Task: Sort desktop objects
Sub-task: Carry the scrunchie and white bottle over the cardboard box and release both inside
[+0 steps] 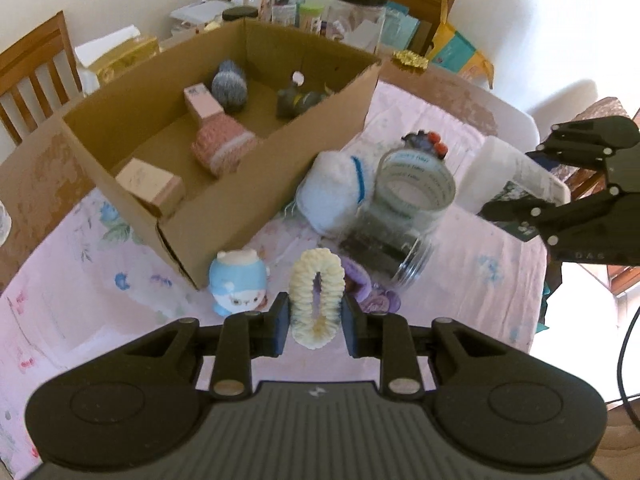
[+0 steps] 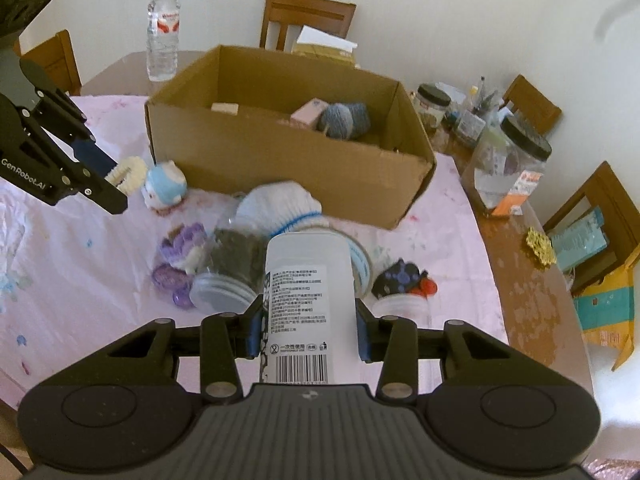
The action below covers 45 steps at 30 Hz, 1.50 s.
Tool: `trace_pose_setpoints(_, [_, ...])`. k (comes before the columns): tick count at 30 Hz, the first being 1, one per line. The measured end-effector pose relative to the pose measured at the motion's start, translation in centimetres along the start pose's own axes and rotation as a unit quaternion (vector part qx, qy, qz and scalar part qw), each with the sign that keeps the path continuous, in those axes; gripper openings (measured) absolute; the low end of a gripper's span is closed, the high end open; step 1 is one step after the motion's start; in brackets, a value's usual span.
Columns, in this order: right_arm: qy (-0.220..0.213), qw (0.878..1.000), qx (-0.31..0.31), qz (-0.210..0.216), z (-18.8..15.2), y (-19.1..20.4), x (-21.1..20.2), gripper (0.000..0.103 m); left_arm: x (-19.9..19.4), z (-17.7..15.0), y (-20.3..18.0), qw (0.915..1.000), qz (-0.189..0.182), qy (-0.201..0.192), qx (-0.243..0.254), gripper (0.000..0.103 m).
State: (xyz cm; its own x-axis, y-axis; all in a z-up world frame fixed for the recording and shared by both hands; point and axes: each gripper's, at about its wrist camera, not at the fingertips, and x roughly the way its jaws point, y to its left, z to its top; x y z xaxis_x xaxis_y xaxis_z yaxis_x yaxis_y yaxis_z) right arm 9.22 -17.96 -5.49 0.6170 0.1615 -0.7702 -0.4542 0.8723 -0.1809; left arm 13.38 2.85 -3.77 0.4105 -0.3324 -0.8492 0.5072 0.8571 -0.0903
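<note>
A: Starting on the left, the left gripper (image 1: 316, 318) has its pads pinched on a cream knitted ring (image 1: 317, 304), held upright and apparently lifted just clear of the pink tablecloth (image 1: 80, 280).

B: And the cardboard box (image 1: 256, 184) sits just ahead of it, up and to the left. Already inside: two pink cartons (image 1: 150, 182), a pink knitted piece (image 1: 224, 148), a grey yarn ball (image 1: 229, 86) and a dark lump at the far wall that's too blurred to name.

A: So a fair share looks sorted. What's left on the cloth?

B: Plenty. A blue plush toy (image 1: 238, 282) rests against the box's near corner. Moving right, a purple crocheted piece (image 2: 180, 256), a white knitted bundle with a blue band (image 2: 280, 204), a clear jar (image 2: 228, 276) on its side, and a dark beaded piece with red bits (image 2: 404, 278).

A: And on the right side?

B: The right gripper (image 2: 308, 326) clamps a white plastic bottle (image 2: 308, 296) with a printed label, its far end pointing toward the box, which stands well beyond the pile.

A: Two items in hand, then, neither in yet.

B: Roughly half done, by the look of it; both carried items need dropping in, and about five remain on the cloth.
</note>
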Motion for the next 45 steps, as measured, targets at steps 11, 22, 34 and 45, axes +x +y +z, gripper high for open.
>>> trace_pose_setpoints(11, [-0.039,0.999,-0.020,0.015,4.8,-0.1,-0.4,0.047,-2.0,3.3,0.8,0.9989,0.010,-0.046,0.001,0.026])
trace_pose_setpoints(22, [-0.062,0.997,-0.033,0.024,10.6,-1.5,1.7,0.047,-2.2,6.8,2.9,0.9965,0.034,-0.075,-0.008,0.026])
trace_pose_setpoints(34, [-0.072,0.996,-0.038,0.034,16.1,-2.9,5.5,0.047,0.1,8.9,6.5,0.9949,0.063,-0.067,-0.043,0.031])
trace_pose_setpoints(45, [-0.072,0.996,-0.016,0.042,16.5,-2.8,6.4,0.090,-0.1,8.4,6.5,0.9941,0.067,-0.068,-0.050,0.074])
